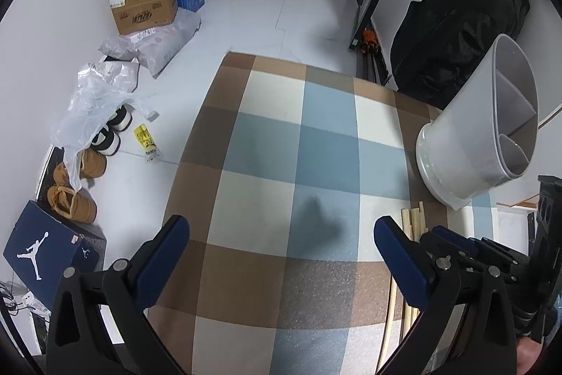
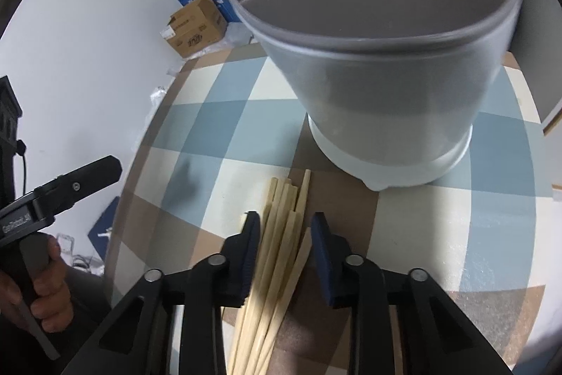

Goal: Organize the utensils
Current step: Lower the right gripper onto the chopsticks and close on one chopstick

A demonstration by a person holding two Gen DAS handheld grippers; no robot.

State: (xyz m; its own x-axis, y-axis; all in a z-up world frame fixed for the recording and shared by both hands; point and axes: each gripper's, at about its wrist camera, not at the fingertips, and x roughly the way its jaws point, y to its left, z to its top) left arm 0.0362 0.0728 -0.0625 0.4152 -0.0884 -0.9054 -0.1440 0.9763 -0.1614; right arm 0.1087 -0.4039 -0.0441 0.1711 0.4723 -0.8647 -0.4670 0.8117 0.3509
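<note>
Right tool (image 2: 285, 227) straddling pale wooden chopsticks (image 2: 281, 234), pads not yet pressing.
Close square on bundle w/o scattering (left tool (image 1: 281, 234) open, idle), then lift to grey divided plastic holder (image 2: 386, 58).

I can read only a white Jumpman logo on the dark blue cardboard shoebox (image 1: 49, 246) at near left; the cartons' print is illegible.

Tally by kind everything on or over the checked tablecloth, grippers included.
Grey plastic divided utensil holder: 1
Bundle of pale wooden chopsticks: 1 (the sticks overlap, so their number is unclear)
Black handheld grippers with blue jaws: 2, the left gripper and the right gripper
Total: 4
</note>
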